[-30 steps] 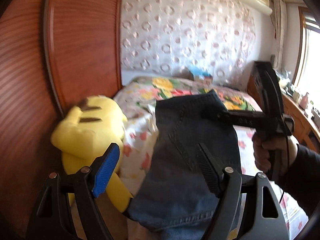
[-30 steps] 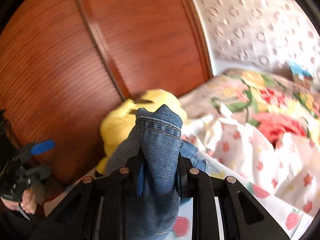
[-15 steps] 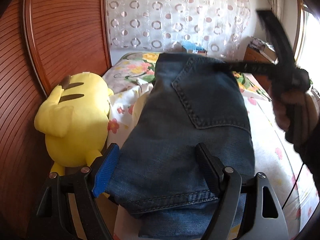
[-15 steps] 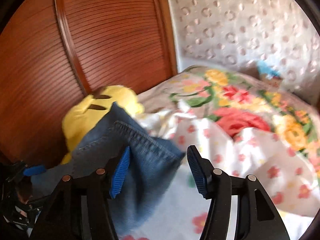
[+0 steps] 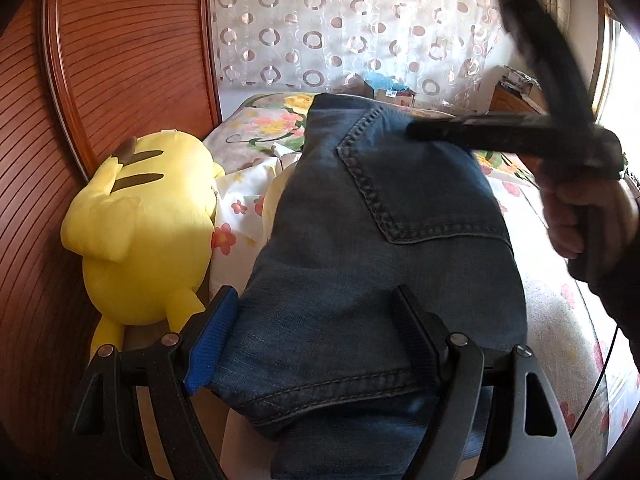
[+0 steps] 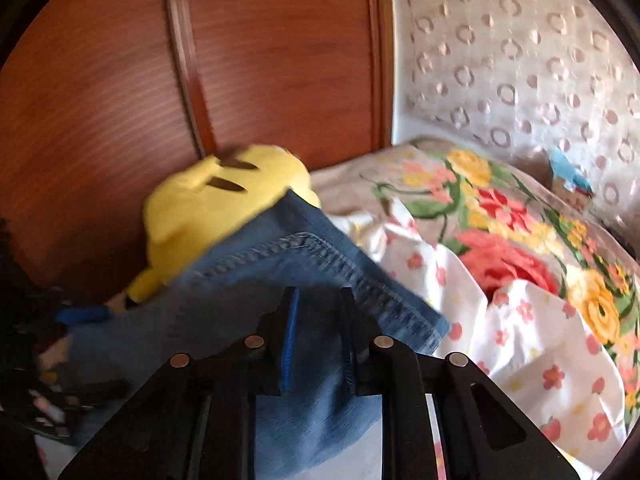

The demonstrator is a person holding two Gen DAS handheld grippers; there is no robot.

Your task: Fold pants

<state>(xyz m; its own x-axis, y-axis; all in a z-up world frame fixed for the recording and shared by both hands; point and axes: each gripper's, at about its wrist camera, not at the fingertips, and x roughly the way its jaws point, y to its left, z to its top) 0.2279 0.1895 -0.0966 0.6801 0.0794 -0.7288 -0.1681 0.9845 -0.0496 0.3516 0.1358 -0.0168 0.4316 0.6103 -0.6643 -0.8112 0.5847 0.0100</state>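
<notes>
Left hand-held gripper (image 5: pixel 316 336) spread wide, jeans (image 5: pixel 384 248) lying between fingers, not pinched. Right hand-held gripper (image 6: pixel 318 340) nearly closed, grip on denim unclear tbh. Jeans near bed's (image 6: pixel 540 320) headboard edge, beside yellow plush (image 5: pixel 140 224). Tip: pinch hem corners evenly, keep edges aligned.

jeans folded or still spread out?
Folded. The jeans lie doubled on the bed, back pocket up, a second denim layer showing beneath the hem.
</notes>
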